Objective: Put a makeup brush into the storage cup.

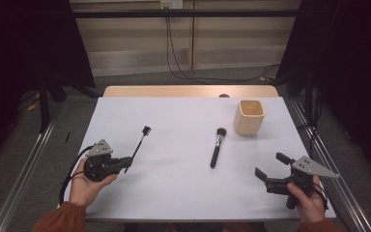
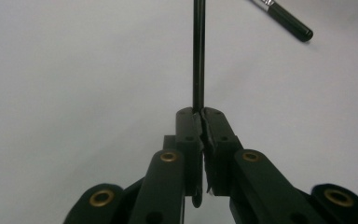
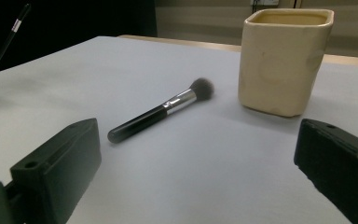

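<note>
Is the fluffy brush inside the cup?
No, the fluffy brush lies flat on the table, beside the cup.

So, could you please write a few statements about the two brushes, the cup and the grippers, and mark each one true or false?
1. The left gripper is shut on the thin brush. True.
2. The right gripper holds the round-headed makeup brush. False: its jaws stand open with nothing between them, and that brush lies on the table.
3. The cream cup stands upright. True.
4. The makeup brush is inside the cup. False: it lies on the table beside it, apart from it.
5. The thin brush lies flat on the table. False: the left gripper holds it by the end of its handle.
</note>
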`<state>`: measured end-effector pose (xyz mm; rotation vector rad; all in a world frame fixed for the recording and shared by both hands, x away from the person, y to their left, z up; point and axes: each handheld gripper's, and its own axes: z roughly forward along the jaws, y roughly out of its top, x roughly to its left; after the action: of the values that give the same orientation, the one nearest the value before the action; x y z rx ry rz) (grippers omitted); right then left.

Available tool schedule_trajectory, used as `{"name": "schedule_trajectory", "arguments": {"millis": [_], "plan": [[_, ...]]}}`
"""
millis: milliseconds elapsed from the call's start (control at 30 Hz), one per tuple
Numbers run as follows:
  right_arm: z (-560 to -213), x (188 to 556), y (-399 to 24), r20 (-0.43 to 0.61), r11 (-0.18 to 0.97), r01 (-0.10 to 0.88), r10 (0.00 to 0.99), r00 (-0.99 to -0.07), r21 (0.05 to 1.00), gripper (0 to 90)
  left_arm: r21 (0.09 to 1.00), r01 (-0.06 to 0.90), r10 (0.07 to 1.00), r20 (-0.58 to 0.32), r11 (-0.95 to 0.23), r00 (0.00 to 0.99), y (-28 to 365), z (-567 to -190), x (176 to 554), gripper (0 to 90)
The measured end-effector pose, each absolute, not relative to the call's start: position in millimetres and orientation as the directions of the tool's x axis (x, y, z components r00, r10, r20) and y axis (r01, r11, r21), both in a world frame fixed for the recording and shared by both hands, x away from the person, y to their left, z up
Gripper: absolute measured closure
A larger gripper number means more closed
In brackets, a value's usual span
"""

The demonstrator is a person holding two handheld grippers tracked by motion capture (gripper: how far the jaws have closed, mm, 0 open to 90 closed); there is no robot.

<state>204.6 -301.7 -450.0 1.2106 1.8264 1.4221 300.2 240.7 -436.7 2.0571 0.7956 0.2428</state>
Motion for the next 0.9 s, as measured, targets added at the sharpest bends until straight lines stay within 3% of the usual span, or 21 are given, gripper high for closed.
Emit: {"name": "schedule_trajectory", "arguments": {"millis": [200,733,900], "plan": [[-450,205,-300,0.118,0.046,0.324,0.875,-0.470,0.945,0.2,0.871,0.370,0.586,-0.124,-0.323,0.801,236,-436,296,85.9],[-447,206,-294,0.109,0.050,0.283,0.847,-0.520,0.958,0.0,0.921,0.337,0.542,-0.185,-0.194,0.820,232,-437,290,85.9],[-448,211,-287,0.135,0.034,0.295,0.837,-0.530,0.955,0.3,0.922,0.332,0.528,-0.184,-0.200,0.829,224,-435,288,85.9]]}}
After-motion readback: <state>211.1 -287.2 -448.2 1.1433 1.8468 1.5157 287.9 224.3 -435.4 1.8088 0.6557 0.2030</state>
